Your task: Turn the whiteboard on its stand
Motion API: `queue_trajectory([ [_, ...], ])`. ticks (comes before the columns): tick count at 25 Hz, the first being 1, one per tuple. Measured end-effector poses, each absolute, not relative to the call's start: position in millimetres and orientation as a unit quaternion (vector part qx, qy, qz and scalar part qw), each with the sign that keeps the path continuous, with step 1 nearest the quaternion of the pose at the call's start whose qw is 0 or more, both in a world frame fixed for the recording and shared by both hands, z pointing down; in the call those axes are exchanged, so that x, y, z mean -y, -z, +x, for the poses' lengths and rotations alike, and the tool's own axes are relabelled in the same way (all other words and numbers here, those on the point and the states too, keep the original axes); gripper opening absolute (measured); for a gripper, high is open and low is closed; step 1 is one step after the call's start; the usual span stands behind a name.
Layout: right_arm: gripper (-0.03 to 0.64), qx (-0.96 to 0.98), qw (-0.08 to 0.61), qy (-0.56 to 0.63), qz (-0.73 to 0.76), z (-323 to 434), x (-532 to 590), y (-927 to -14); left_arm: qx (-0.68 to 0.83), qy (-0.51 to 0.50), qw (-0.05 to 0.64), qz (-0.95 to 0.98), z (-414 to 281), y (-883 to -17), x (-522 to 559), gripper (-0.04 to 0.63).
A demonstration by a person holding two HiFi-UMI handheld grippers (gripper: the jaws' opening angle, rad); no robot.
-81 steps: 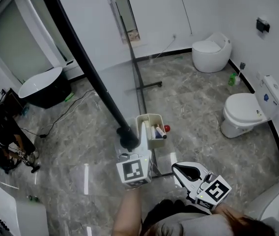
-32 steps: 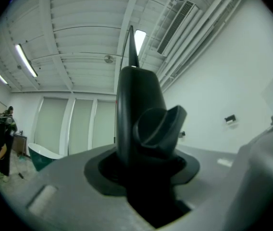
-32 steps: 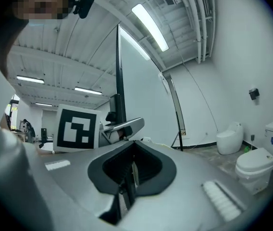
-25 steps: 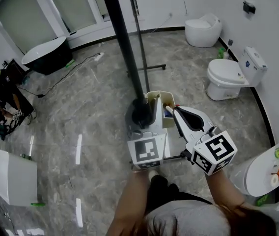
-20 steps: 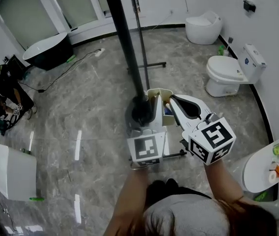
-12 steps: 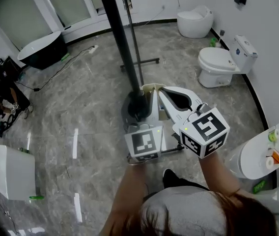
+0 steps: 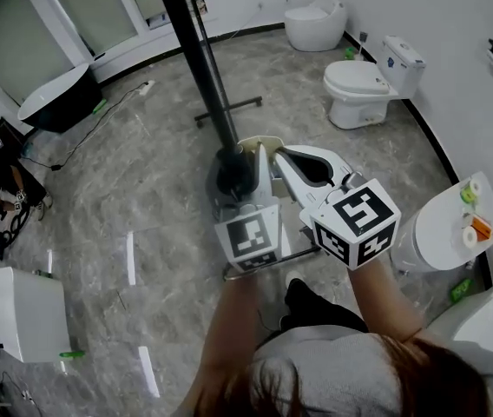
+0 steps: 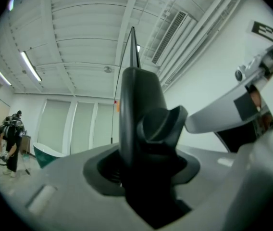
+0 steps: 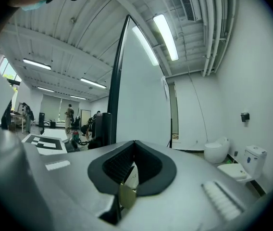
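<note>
The whiteboard shows edge-on as a long black frame [image 7: 196, 59] running from the top of the head view down to my left gripper [image 7: 233, 168]. That gripper's jaws hold the frame's lower end [image 8: 136, 109], right at a black knob [image 8: 163, 126], and they are opening. My right gripper [image 7: 281, 152] hovers just to the right, over the stand's pen tray [image 7: 260, 143], shut with nothing in it. From the right gripper view its jaws [image 9: 134, 143] meet at the tips, with the white board face [image 9: 141, 90] rising ahead.
The stand's foot bar [image 7: 229, 109] lies on the marble floor beyond the grippers. Two toilets [image 7: 364, 81] [image 7: 314, 23] line the right wall, with a round basin [image 7: 446, 233] nearer. A dark bathtub [image 7: 55, 102] and a white box [image 7: 16, 311] sit to the left.
The right gripper has risen from low at my right to beside the left one at the tray. The left gripper has stayed on the frame while the room has swung round in the view.
</note>
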State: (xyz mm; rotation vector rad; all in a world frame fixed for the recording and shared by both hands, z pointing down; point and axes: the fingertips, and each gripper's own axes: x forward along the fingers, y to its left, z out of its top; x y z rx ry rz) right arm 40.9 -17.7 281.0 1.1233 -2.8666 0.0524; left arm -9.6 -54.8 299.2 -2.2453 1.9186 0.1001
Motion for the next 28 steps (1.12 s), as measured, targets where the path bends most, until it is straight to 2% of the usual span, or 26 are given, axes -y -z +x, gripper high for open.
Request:
queue_trajectory([
  [10, 0.003, 0.928, 0.048, -0.025, 0.368, 69.0, -32.8, -295.7, -0.641, -0.038, 0.097, -0.761, 18.7, -305.4, -9.3, 0.213],
  [28, 0.003, 0.949, 0.098, -0.007, 0.3, 53.6, -48.7, -291.4, -0.646, -0.039, 0.103, -0.755, 24.2, -303.2, -64.3, 0.209],
])
